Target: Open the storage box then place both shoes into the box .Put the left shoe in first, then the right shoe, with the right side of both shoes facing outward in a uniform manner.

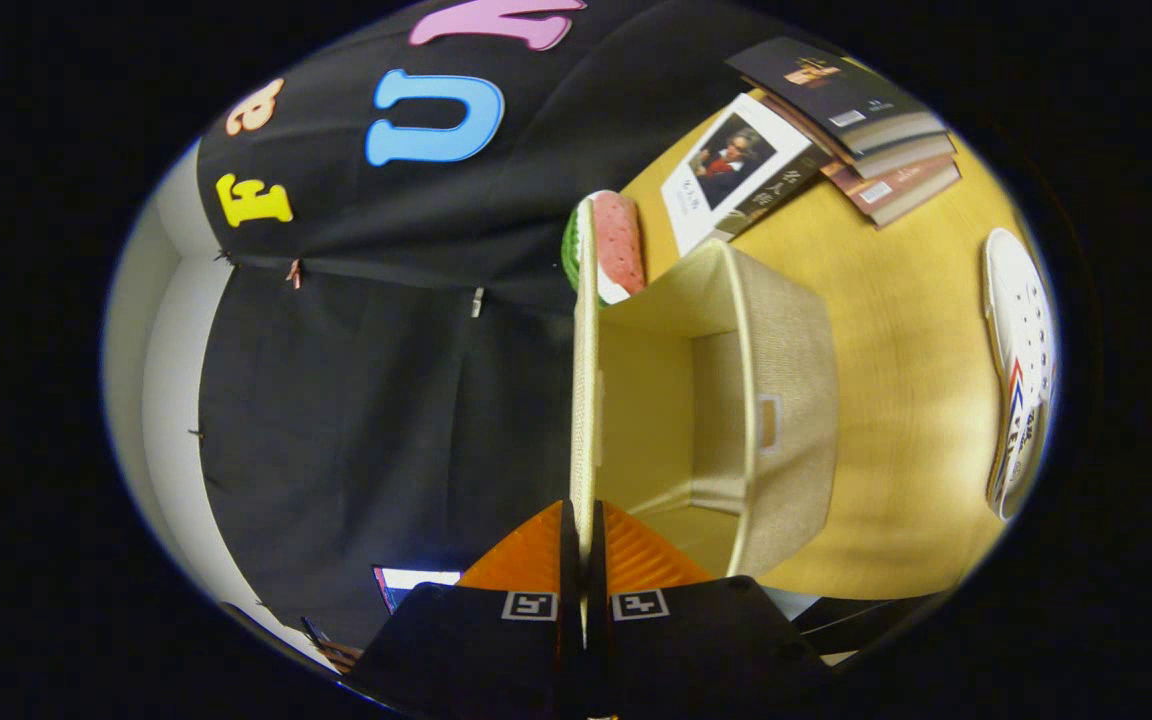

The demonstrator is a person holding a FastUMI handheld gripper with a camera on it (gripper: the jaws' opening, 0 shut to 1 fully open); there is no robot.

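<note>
Clamped in my hand-held gripper (584,560): the storage box's lid (585,380), lifted open.
One storage box (786,400) on the worktop (896,330); beyond it, one white sneaker (1021,370), four books (816,140), one watermelon-patterned thing (616,245).

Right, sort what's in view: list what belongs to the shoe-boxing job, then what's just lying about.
Job:
- storage box, open
- its lid, pinched between the tongs
- white shoe on the table, beyond the box

Lying about:
- stack of books
- watermelon-slice item behind the lid
</note>
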